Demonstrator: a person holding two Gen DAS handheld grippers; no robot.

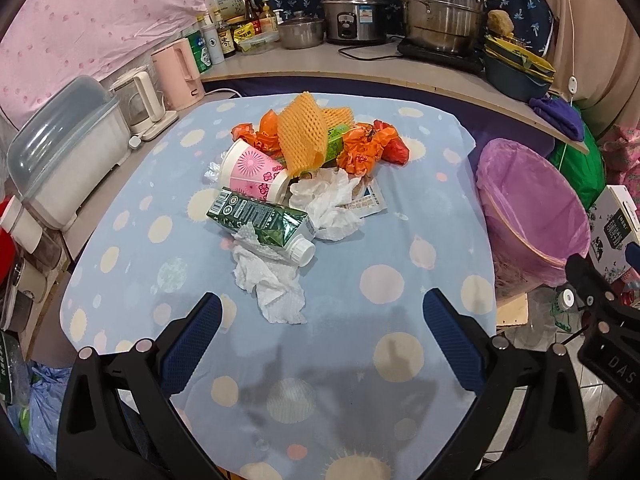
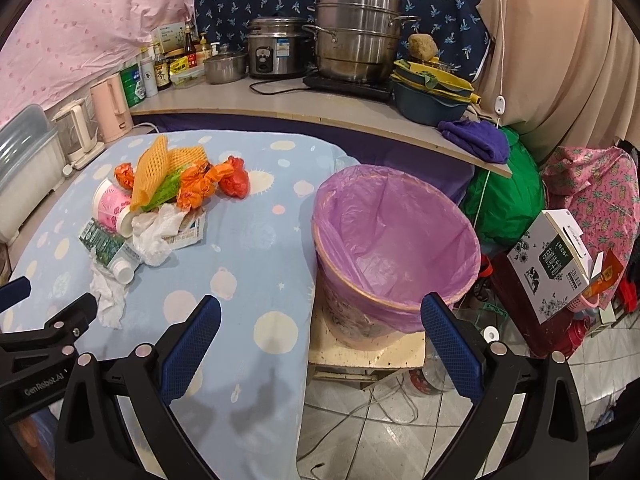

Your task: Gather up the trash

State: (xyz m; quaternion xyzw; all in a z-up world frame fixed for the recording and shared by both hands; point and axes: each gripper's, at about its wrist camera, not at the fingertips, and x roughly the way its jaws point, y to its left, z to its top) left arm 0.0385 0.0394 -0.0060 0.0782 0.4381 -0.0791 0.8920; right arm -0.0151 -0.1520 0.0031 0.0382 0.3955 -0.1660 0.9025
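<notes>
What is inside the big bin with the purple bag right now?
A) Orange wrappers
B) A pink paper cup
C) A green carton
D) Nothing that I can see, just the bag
D: the round bin lined with a purple plastic bag shows only its bare liner, while the pink flowered paper cup, the green drink carton and the crumpled orange wrappers lie on the spotted blue cloth.

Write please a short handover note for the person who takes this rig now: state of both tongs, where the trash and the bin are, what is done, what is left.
Left tongs: open, empty, over the near table edge, facing the pile.
Right tongs: open, empty, between the table and the bin.
Trash pile mid-table: green carton, pink paper cup, crumpled tissues, orange foam net, orange wrappers.
Bin, purple liner, stands right of the table; nothing visible inside.
Done: nothing yet. Left: move every piece into the bin.
</notes>
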